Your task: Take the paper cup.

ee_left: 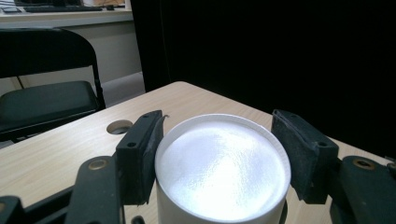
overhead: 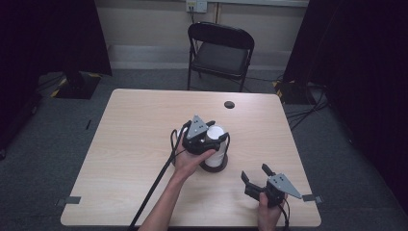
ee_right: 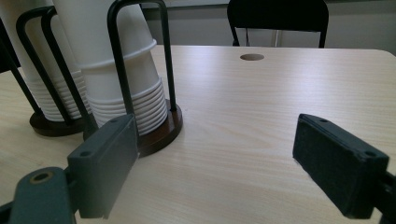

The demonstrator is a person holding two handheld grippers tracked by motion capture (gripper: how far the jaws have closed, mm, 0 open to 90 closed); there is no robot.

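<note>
We see the left claw [overhead: 208,136] spread wide around the top cup [ee_left: 222,168] of a stack in its holder mid-bench [overhead: 134,125], presumably to lift it, while the right claw [overhead: 256,174] waits released nearby.

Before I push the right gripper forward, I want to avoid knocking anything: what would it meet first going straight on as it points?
Likely bare table. The right gripper is open, and the cup stack in its dark-based holder sits left of its line, near the left jaw. Depth is hard to judge, so that jaw may clip the holder.
</note>
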